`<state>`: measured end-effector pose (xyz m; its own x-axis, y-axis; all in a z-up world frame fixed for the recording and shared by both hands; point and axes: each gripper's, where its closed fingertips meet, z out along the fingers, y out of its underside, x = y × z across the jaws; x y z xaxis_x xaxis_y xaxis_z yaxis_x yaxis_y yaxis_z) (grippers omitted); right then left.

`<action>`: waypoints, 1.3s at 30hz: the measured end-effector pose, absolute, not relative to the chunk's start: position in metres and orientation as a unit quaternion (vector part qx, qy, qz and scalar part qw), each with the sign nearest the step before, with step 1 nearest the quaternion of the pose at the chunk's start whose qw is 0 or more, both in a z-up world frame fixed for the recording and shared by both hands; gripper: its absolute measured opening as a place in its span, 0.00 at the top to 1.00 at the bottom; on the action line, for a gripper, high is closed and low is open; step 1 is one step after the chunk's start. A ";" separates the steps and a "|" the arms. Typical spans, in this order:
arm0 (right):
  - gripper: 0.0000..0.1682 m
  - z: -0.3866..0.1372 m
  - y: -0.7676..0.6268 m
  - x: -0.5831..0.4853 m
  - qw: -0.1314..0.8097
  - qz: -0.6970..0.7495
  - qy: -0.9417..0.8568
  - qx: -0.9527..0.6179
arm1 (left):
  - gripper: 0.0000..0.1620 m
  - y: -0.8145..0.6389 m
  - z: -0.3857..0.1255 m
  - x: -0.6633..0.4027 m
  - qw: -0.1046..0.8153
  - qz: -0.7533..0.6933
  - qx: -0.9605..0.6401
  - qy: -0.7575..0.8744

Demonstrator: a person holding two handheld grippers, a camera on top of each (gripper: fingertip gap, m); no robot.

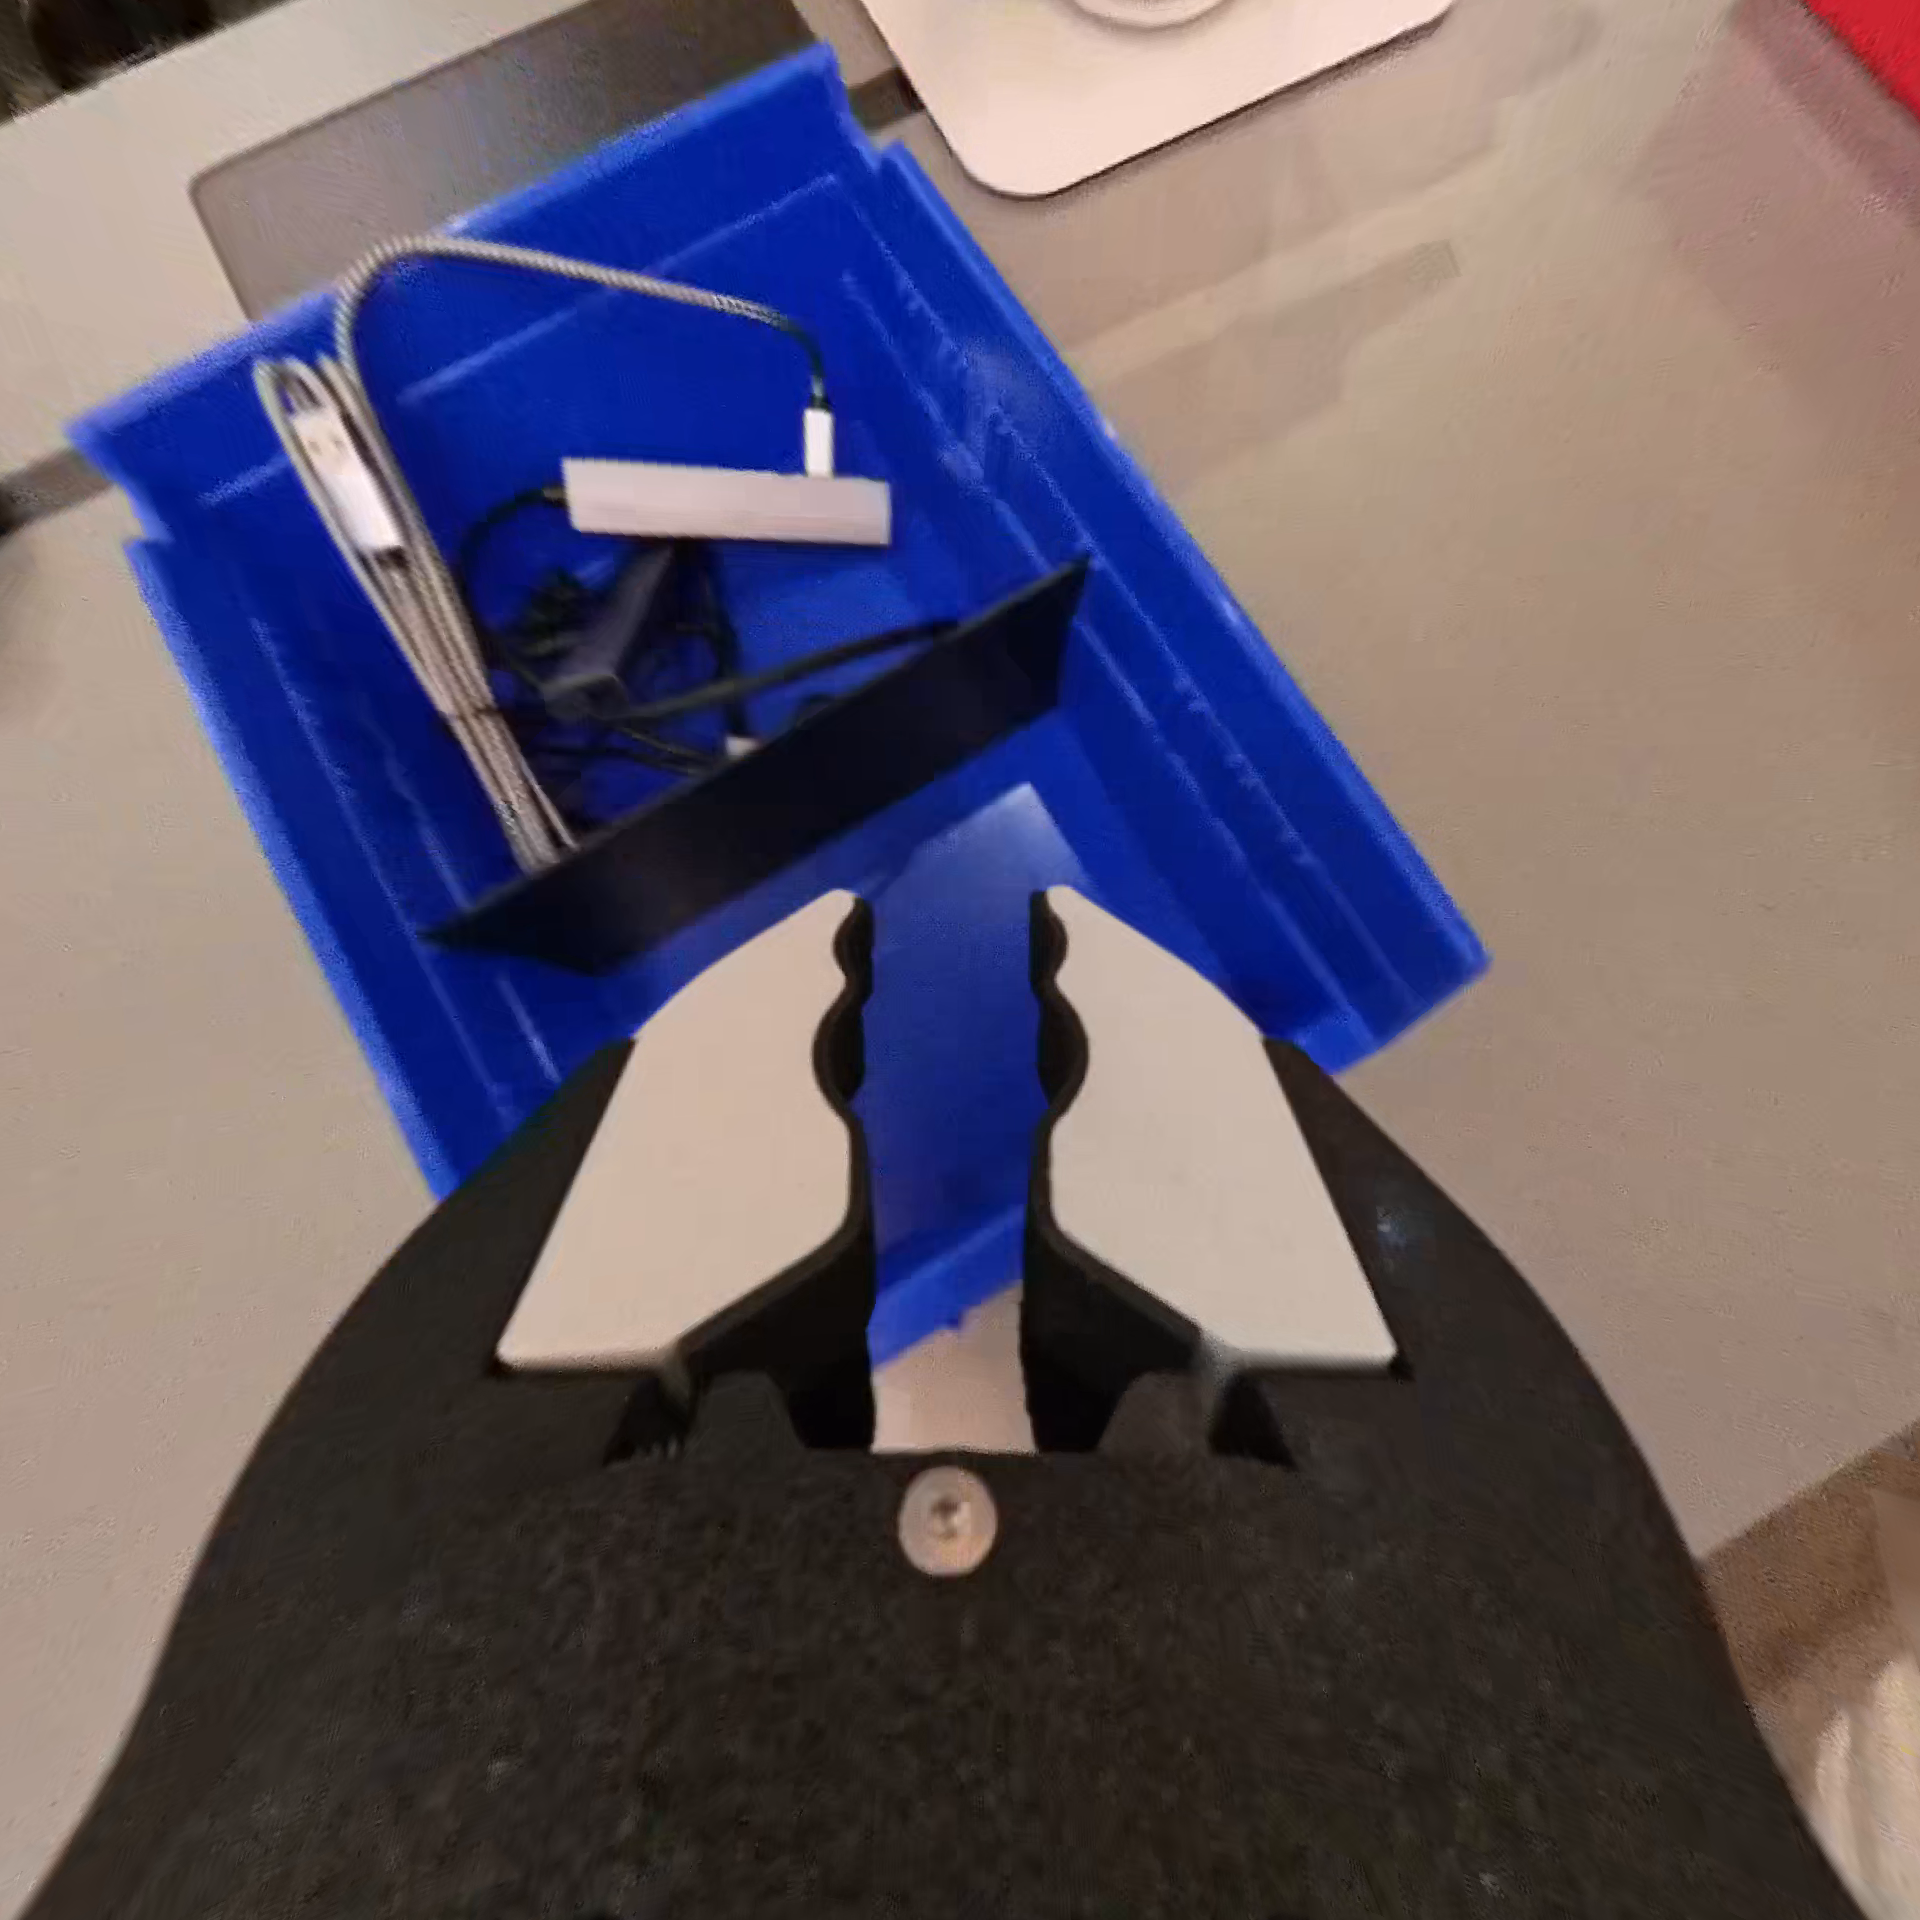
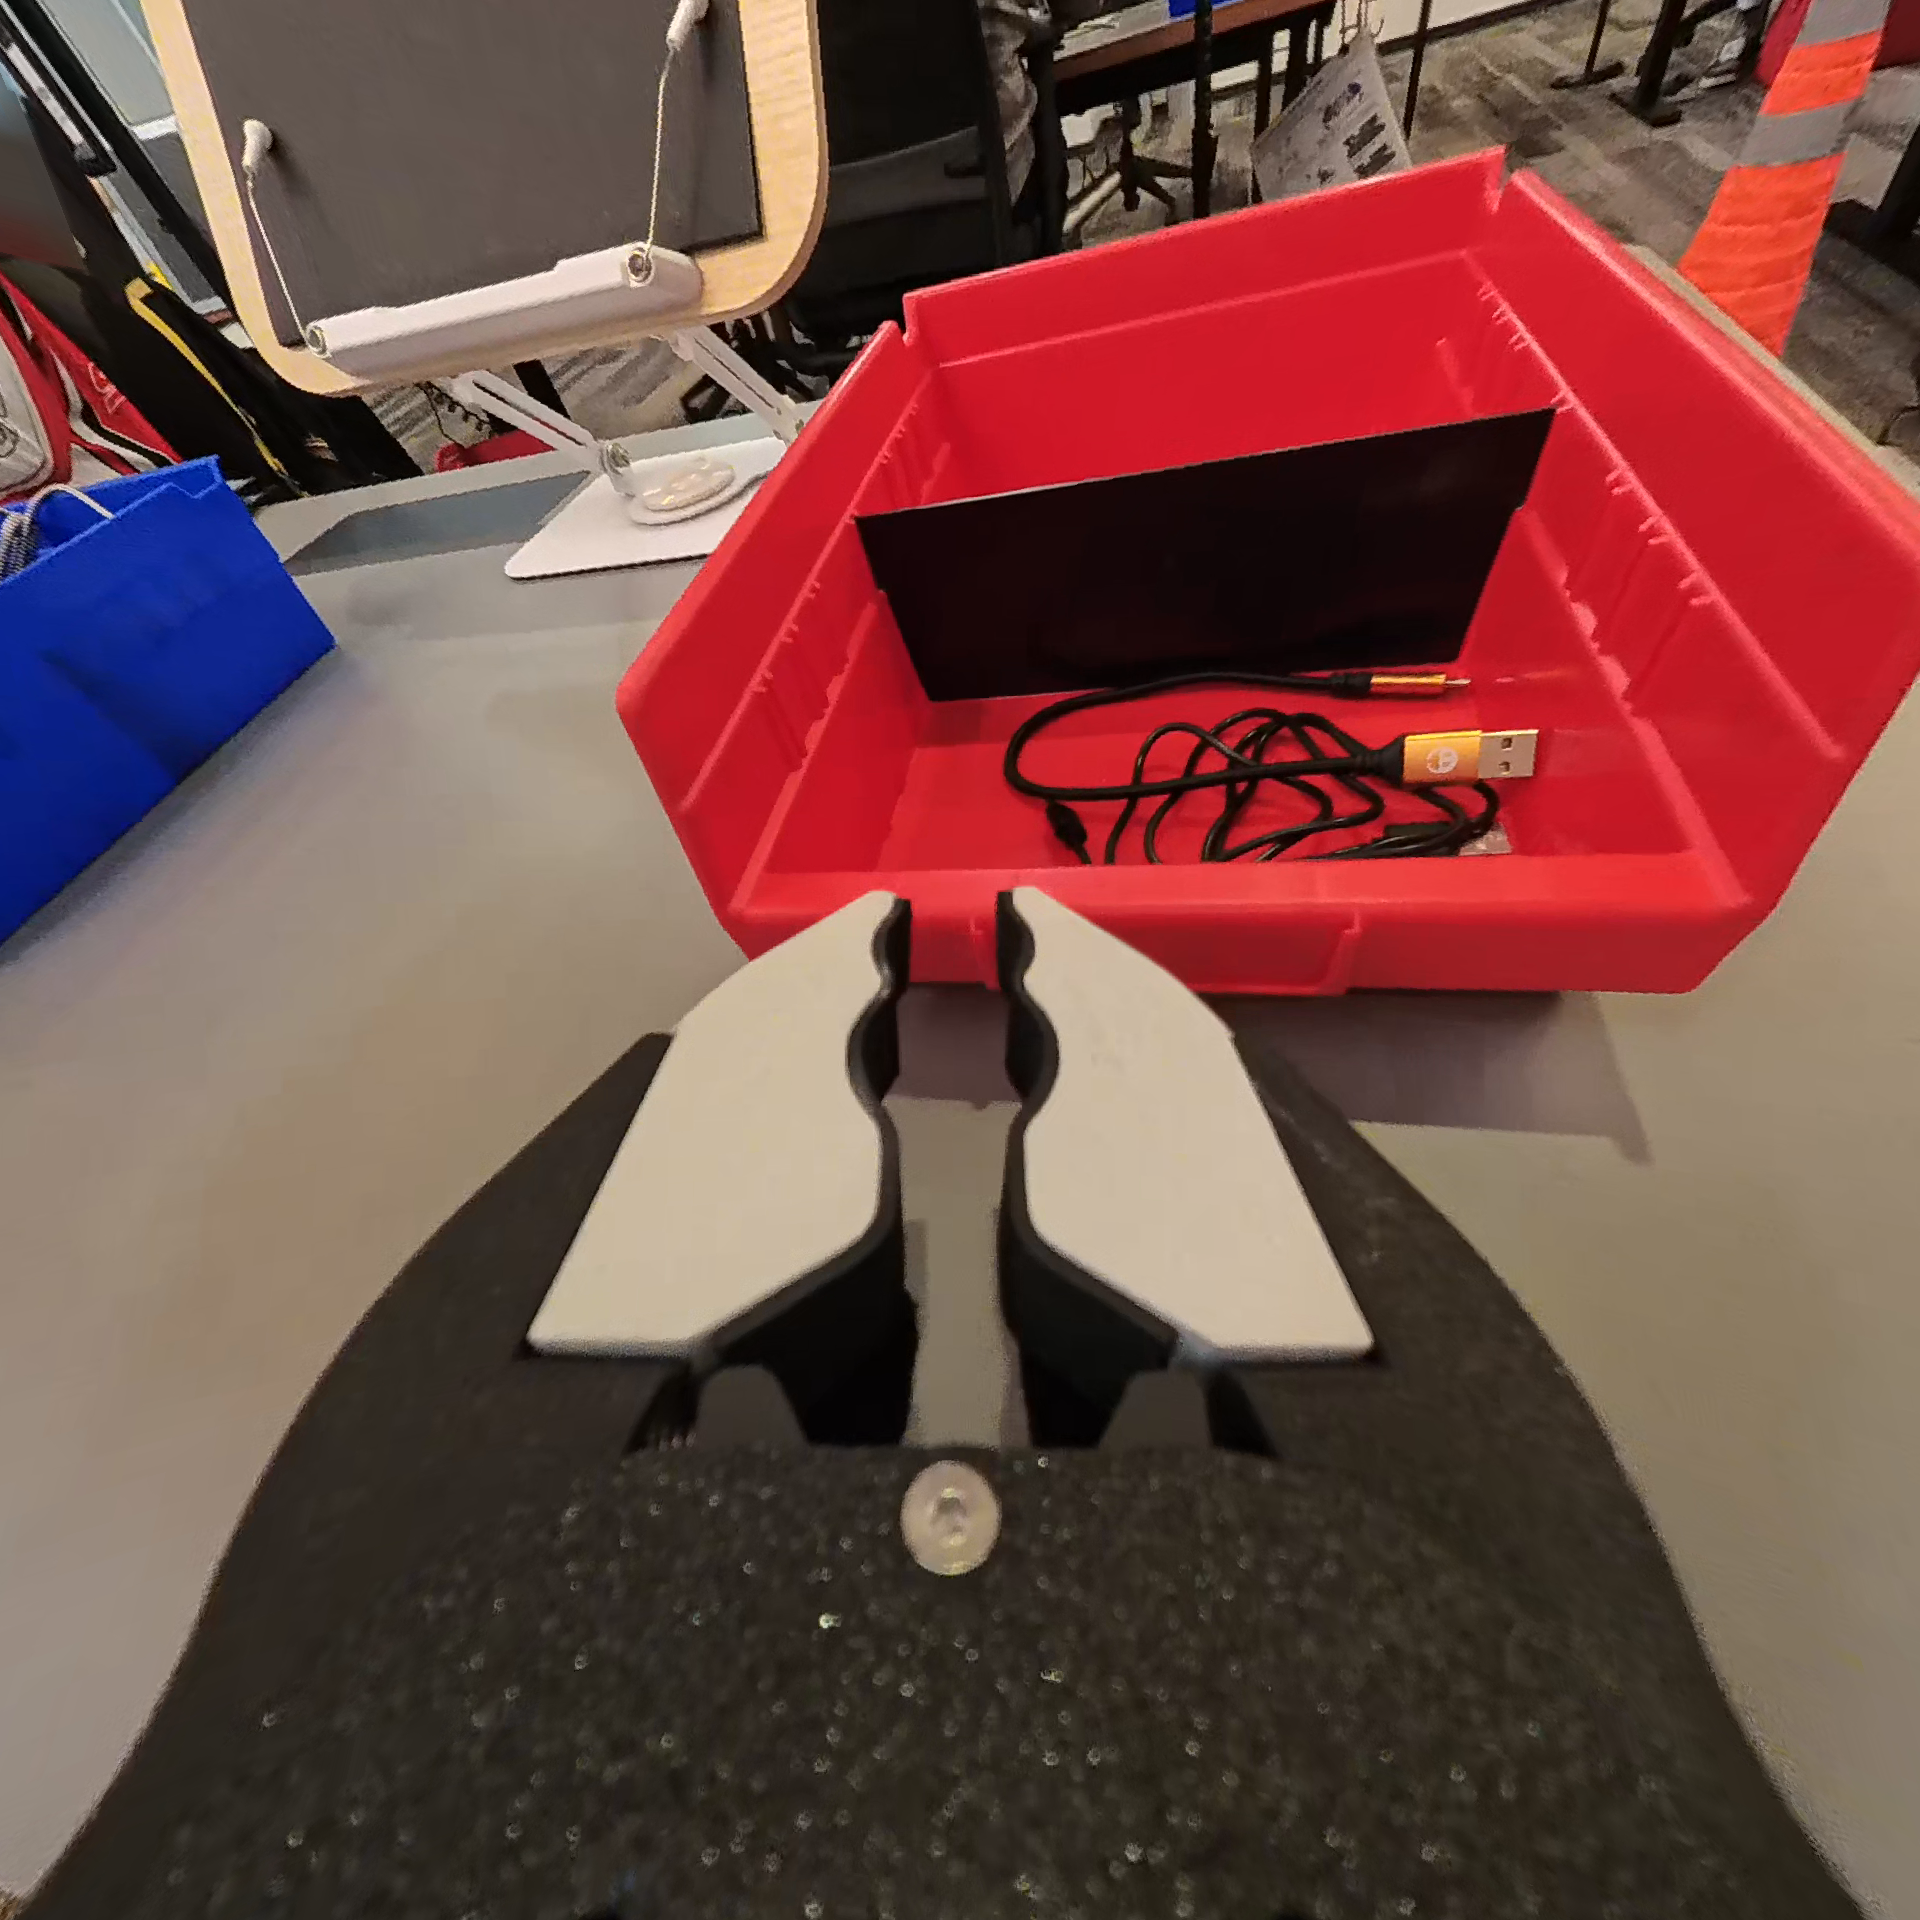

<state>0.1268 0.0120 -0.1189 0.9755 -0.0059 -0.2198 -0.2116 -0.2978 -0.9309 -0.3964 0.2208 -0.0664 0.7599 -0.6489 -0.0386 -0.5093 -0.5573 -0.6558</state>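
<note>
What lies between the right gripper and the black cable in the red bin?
In the right wrist view, only the red bin's low front wall separates the right gripper from the black cable; nothing else intervenes.

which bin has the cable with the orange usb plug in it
The red bin, in front of the right gripper; the cable with the orange plug lies before its black divider. The blue bin holds braided grey cable.

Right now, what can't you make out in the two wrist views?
- Left wrist view: near compartment of the blue bin, mostly hidden by the left gripper.
- Left wrist view: black cables behind the black divider, tangled and motion-blurred; count unclear.
- Right wrist view: rear compartment floor of the red bin, hidden by its black panel.
- Right wrist view: blue bin's contents, cut off at left edge.
</note>
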 end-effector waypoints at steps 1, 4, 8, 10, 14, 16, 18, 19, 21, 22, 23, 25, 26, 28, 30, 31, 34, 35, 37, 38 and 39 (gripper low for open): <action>0.91 -0.119 0.011 0.128 0.588 0.087 0.070 -0.801 | 0.82 0.245 -0.065 -0.401 0.325 -0.082 -0.880 0.336; 0.91 -0.118 0.009 0.133 0.589 0.092 0.080 -0.799 | 0.80 0.304 -0.073 -0.409 0.269 -0.064 -0.904 0.326; 0.91 -0.116 0.004 0.136 0.592 0.108 0.094 -0.793 | 0.71 0.339 -0.106 -0.416 0.159 -0.082 -0.941 0.287; 0.91 -0.117 0.002 0.136 0.591 0.108 0.094 -0.794 | 0.70 0.342 -0.121 -0.414 0.121 -0.095 -0.949 0.277; 0.91 -0.120 0.002 0.135 0.585 0.114 0.092 -0.798 | 0.70 0.332 -0.145 -0.418 0.066 -0.064 -0.954 0.284; 0.91 -0.123 0.003 0.132 0.578 0.119 0.090 -0.802 | 0.82 0.328 -0.146 -0.419 0.065 -0.061 -0.954 0.285; 0.91 -0.123 0.004 0.131 0.577 0.119 0.089 -0.803 | 0.87 0.323 -0.144 -0.422 0.064 -0.053 -0.951 0.298; 0.91 -0.123 0.004 0.129 0.577 0.120 0.087 -0.803 | 0.87 0.320 -0.142 -0.422 0.061 -0.050 -0.949 0.304; 0.91 -0.124 0.005 0.126 0.575 0.122 0.083 -0.804 | 0.87 0.313 -0.134 -0.422 0.054 -0.052 -0.945 0.318; 0.91 -0.124 0.005 0.125 0.575 0.124 0.082 -0.805 | 0.87 0.309 -0.128 -0.422 0.048 -0.058 -0.943 0.323; 0.91 -0.124 0.006 0.124 0.575 0.126 0.081 -0.804 | 0.87 0.304 -0.122 -0.423 0.042 -0.065 -0.942 0.328; 0.91 -0.123 0.005 0.123 0.576 0.129 0.081 -0.803 | 0.87 0.295 -0.107 -0.423 0.032 -0.083 -0.937 0.337; 0.91 -0.123 0.005 0.123 0.576 0.130 0.081 -0.803 | 0.87 0.292 -0.097 -0.424 0.032 -0.092 -0.936 0.339; 0.91 -0.122 0.004 0.124 0.577 0.132 0.084 -0.802 | 0.87 0.287 -0.079 -0.427 0.034 -0.100 -0.933 0.343; 0.91 -0.121 0.003 0.125 0.578 0.134 0.087 -0.800 | 0.87 0.281 -0.062 -0.431 0.037 -0.097 -0.930 0.354; 0.91 -0.121 0.003 0.125 0.578 0.136 0.089 -0.800 | 0.87 0.279 -0.053 -0.432 0.047 -0.089 -0.926 0.363; 0.91 -0.121 0.003 0.124 0.578 0.139 0.089 -0.799 | 0.87 0.284 -0.019 -0.429 0.125 -0.054 -0.910 0.392; 0.91 -0.122 0.004 0.123 0.577 0.140 0.088 -0.800 | 0.87 0.286 -0.004 -0.423 0.162 -0.049 -0.901 0.399; 0.91 -0.122 0.005 0.121 0.576 0.139 0.085 -0.801 | 0.87 0.289 0.030 -0.409 0.236 -0.037 -0.879 0.414; 0.91 -0.122 0.005 0.120 0.576 0.139 0.083 -0.801 | 0.87 0.289 0.047 -0.403 0.271 -0.022 -0.867 0.419; 0.91 -0.123 0.005 0.119 0.575 0.139 0.082 -0.802 | 0.87 0.289 0.066 -0.396 0.308 -0.004 -0.849 0.430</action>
<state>0.1191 0.0055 -0.1225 0.9482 0.0287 -0.3164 -0.2905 -0.3248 -0.9001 -0.3964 0.2892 0.0657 0.6299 -0.7324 -0.2583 -0.7277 -0.4403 -0.5260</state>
